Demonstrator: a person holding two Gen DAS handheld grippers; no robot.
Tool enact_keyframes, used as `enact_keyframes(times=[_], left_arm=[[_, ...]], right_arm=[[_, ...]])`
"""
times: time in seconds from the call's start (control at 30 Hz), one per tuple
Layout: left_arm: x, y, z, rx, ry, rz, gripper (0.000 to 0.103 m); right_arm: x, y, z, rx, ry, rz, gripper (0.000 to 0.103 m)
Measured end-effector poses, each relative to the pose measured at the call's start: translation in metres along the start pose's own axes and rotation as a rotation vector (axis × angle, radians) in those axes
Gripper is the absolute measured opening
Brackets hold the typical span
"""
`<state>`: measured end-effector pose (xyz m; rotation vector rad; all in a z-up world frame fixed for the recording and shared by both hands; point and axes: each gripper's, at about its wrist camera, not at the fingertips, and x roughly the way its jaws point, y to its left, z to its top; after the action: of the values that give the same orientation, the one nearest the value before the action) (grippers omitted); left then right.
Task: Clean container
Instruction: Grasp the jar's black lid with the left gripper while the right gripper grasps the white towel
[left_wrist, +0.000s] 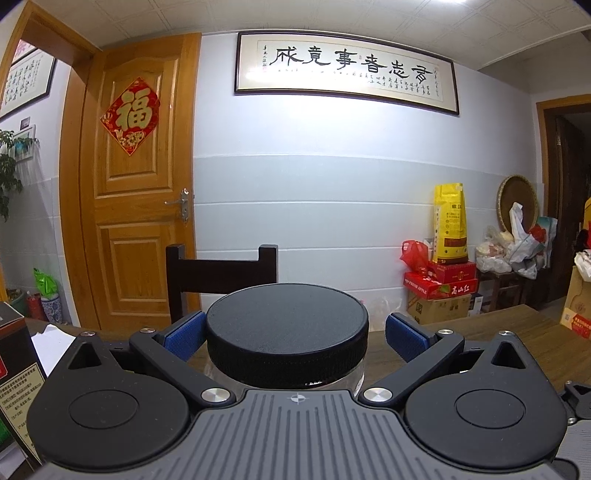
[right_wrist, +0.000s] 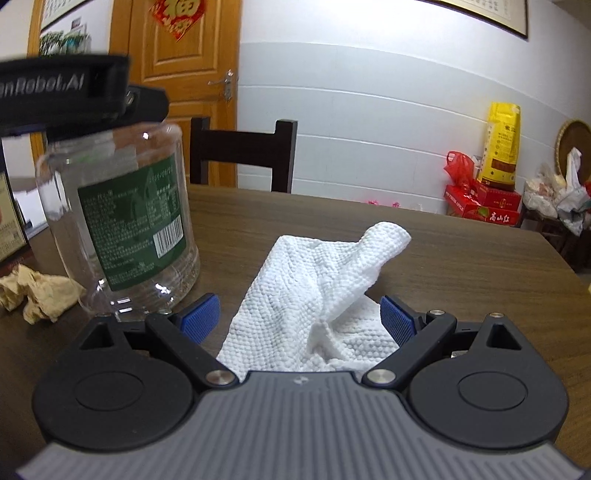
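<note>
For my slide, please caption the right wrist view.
Open right gripper around a white cloth, beside a clear jar.

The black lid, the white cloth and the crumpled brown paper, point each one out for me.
black lid (left_wrist: 286, 314), left wrist view, flat top face.
white cloth (right_wrist: 314, 291), right wrist view, middle of the fabric.
crumpled brown paper (right_wrist: 37, 293), right wrist view, centre of the wad.

Clear jar (right_wrist: 118, 221), black lid (left_wrist: 287, 325) on, upright on table.
</note>
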<state>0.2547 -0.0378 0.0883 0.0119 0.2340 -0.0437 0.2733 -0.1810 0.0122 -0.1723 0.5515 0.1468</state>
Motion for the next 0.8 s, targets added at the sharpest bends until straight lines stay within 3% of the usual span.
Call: enact_keyframes(times=[0.1, 0.17, 0.33, 0.5, 0.53, 0.6, 0.63, 0.67, 0.8], left_arm=[[0.003, -0.002, 0.001, 0.014, -0.002, 0.001, 0.103], [0.005, -0.003, 0.002, 0.023, -0.004, 0.001, 0.103], [0.011, -0.007, 0.004, 0.047, -0.008, 0.003, 0.103], [0.014, -0.008, 0.002, 0.052, -0.010, 0.003, 0.103], [0.015, -0.008, 0.001, 0.052, -0.009, 0.003, 0.103], [0.016, -0.008, 0.000, 0.052, -0.008, 0.002, 0.097], [0.017, -0.007, -0.001, 0.053, -0.010, 0.002, 0.096], [0.017, -0.007, -0.002, 0.054, -0.011, 0.004, 0.095], [0.017, -0.004, -0.002, 0.040, -0.015, 0.008, 0.095]], right_arm=[[0.011, -0.004, -0.001, 0.026, 0.035, -0.009, 0.093], [0.018, -0.009, -0.001, 0.054, 0.058, -0.011, 0.081], [0.025, -0.015, -0.002, 0.093, 0.084, -0.007, 0.078], [0.026, -0.014, -0.005, 0.093, 0.081, -0.001, 0.061], [0.025, -0.014, -0.005, 0.095, 0.076, -0.001, 0.054], [0.024, -0.015, -0.006, 0.101, 0.069, 0.001, 0.034], [0.025, -0.015, -0.005, 0.105, 0.066, 0.003, 0.018], [0.024, -0.015, -0.005, 0.110, 0.066, 0.003, 0.011], [0.022, -0.016, -0.006, 0.132, 0.069, 0.013, 0.009]])
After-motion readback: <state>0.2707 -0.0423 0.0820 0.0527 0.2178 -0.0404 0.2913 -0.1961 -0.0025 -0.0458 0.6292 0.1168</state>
